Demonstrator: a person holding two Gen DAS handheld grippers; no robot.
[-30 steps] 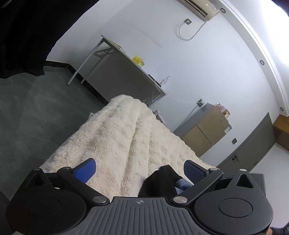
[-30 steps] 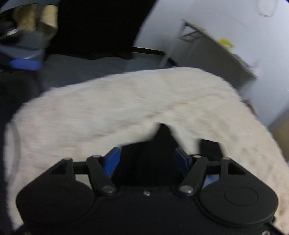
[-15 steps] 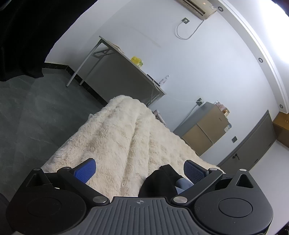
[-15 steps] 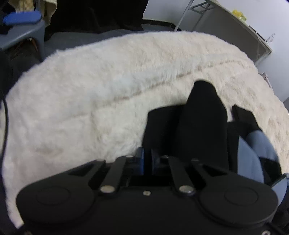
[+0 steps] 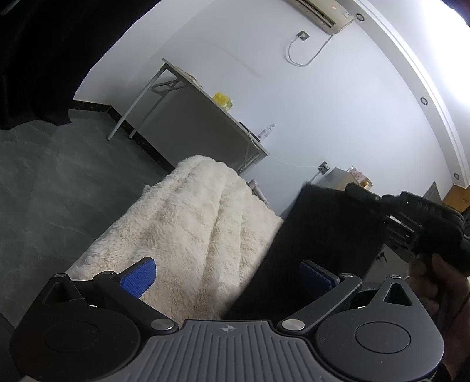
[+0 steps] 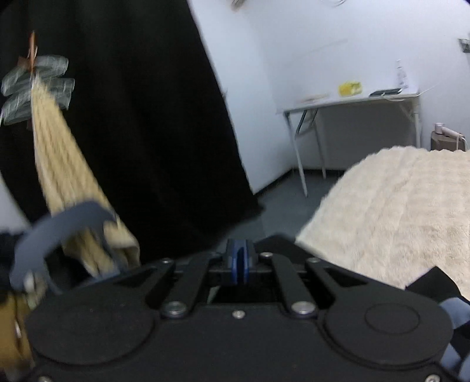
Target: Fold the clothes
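A shaggy cream fleece blanket (image 5: 191, 223) covers the whole work surface; a black garment (image 5: 317, 244) rises from its near right edge.

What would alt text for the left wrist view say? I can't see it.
The right gripper lifts a black garment above a cream fluffy blanket. The left gripper waits open; a white table stands behind.

two tools: the left tool (image 5: 226, 277) near the camera, the right tool (image 5: 354, 188) far right gripping cloth. one black garment (image 5: 320, 244) hanging from it. one cream fleece blanket (image 5: 191, 223) across the middle. one worktop (image 5: 205, 94) by the far wall, carrying one yellow object (image 5: 222, 99) and one clear bottle (image 5: 265, 132). one air conditioner (image 5: 320, 11) high up. one black curtain (image 6: 132, 117) at left.
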